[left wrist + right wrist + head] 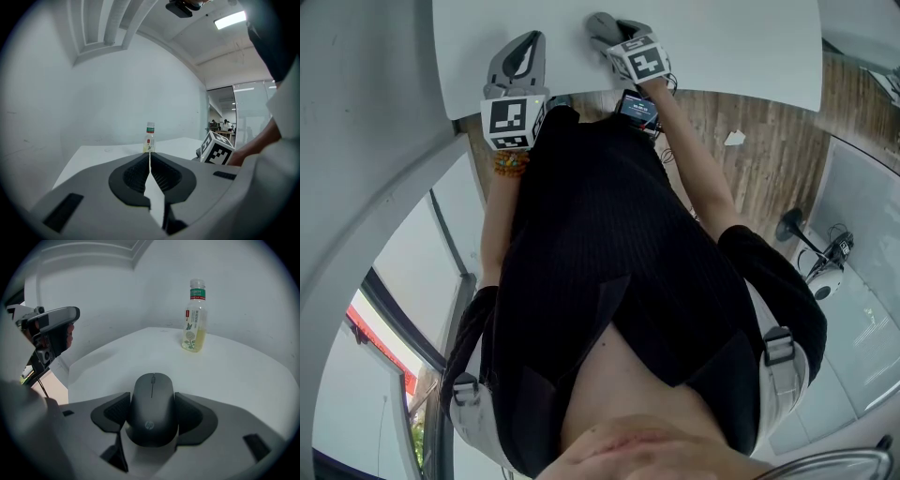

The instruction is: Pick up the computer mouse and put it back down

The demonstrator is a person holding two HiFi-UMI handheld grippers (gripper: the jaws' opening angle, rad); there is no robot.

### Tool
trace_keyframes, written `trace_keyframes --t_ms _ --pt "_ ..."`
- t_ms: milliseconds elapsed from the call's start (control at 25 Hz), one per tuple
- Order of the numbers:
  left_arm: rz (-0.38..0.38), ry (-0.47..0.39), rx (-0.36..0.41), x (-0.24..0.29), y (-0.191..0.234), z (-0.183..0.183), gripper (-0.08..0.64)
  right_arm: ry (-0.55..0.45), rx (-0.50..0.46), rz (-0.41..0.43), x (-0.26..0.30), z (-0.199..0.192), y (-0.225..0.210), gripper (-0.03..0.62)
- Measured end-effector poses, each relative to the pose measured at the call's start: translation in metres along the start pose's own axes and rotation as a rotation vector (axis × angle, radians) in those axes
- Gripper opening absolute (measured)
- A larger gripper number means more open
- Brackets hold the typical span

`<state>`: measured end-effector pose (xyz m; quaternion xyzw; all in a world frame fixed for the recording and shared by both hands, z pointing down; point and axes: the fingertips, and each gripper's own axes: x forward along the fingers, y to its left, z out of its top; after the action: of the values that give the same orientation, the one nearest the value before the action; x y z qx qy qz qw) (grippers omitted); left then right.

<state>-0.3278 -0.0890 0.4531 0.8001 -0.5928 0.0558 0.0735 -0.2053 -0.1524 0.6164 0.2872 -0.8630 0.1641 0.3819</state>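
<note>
A black computer mouse (pixel 152 420) sits between the pads of my right gripper (pixel 152 401), which is shut on its two sides over the white table (pixel 234 376). I cannot tell whether the mouse rests on the table or hangs just above it. In the head view the right gripper (pixel 605 30) is at the table's near edge (pixel 722 56), and the mouse is hidden there. My left gripper (pixel 150 161) is shut on nothing and lies low over the table to the left (pixel 523 58).
A clear bottle with yellowish drink (pixel 194 317) stands upright further back on the table, also straight ahead of the left gripper as the bottle (pixel 149 139). Below the table's edge is wooden floor (pixel 769 150) with a paper scrap (pixel 735 138).
</note>
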Motion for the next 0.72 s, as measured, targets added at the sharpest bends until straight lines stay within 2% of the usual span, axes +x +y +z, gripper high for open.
trace_keyframes --t_ms 720 --pt "-0.005 0.009 -0.007 0.0004 0.0005 -0.0012 0.02 0.012 -0.006 0.004 0.0016 -0.0011 0.0011 0.282"
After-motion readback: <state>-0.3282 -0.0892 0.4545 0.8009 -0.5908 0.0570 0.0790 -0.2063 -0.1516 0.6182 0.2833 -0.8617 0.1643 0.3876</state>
